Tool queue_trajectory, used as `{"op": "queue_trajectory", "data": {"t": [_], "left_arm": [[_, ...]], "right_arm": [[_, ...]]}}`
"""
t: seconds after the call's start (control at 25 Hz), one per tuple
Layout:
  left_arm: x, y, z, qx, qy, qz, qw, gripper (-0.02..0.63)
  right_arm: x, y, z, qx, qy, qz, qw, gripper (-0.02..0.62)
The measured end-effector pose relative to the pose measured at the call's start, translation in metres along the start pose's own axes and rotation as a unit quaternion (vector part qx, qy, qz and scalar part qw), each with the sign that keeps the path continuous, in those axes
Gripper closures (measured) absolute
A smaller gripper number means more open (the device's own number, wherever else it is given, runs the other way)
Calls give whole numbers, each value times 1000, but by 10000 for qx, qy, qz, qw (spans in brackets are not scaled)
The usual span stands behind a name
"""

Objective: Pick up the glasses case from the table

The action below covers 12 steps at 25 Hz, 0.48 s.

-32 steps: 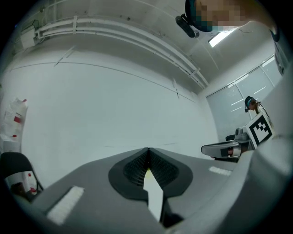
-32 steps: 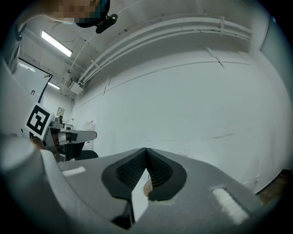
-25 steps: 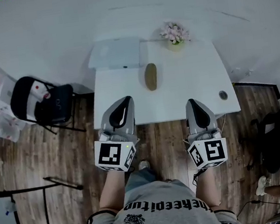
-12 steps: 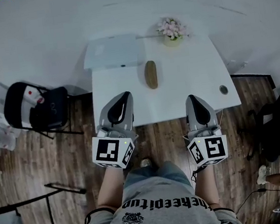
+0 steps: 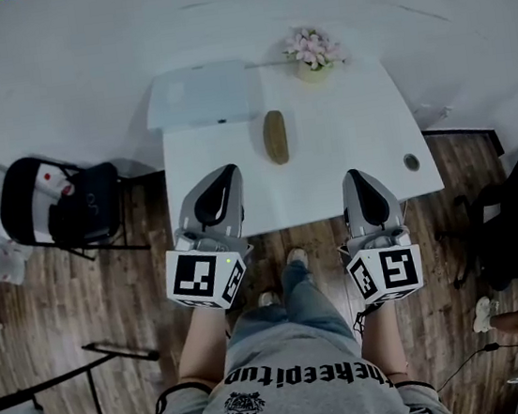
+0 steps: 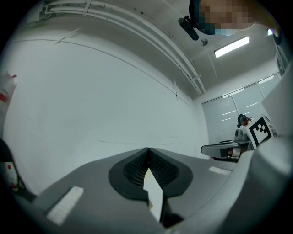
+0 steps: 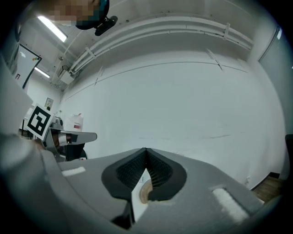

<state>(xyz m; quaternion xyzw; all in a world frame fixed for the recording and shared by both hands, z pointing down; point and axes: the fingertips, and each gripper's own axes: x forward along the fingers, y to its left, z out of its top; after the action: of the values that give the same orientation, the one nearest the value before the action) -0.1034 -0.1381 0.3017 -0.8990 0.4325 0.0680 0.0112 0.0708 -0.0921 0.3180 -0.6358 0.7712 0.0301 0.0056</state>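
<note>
The glasses case [image 5: 275, 137], a brown oval, lies on the white table [image 5: 345, 143] near its middle, towards the far side. My left gripper [image 5: 228, 170] hangs over the table's near left part, short of the case and to its left, jaws shut and empty. My right gripper [image 5: 353, 175] is over the near right edge, also shut with nothing held. In the left gripper view the left gripper [image 6: 149, 149] faces a bare white wall with its pads meeting. The right gripper view shows the right gripper [image 7: 145, 149] the same way.
A closed white laptop [image 5: 199, 96] lies at the table's far left and a pot of pink flowers [image 5: 314, 52] at the far edge. A small round object [image 5: 411, 162] sits near the right edge. A black chair [image 5: 60, 208] stands on the left and dark seating [image 5: 517, 224] on the right.
The person has stepped closer, and both grippers have edged forward over the table's near edge. Both stay shut. The case has not moved on the table.
</note>
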Motion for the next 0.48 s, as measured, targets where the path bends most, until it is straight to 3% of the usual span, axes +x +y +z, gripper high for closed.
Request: {"op": "queue_trajectory", "data": {"t": [0.48], "left_arm": [[53, 19, -9, -76, 65, 127, 9999, 586]], "right_arm": [[54, -25, -4, 21, 52, 164, 9998, 592]]}}
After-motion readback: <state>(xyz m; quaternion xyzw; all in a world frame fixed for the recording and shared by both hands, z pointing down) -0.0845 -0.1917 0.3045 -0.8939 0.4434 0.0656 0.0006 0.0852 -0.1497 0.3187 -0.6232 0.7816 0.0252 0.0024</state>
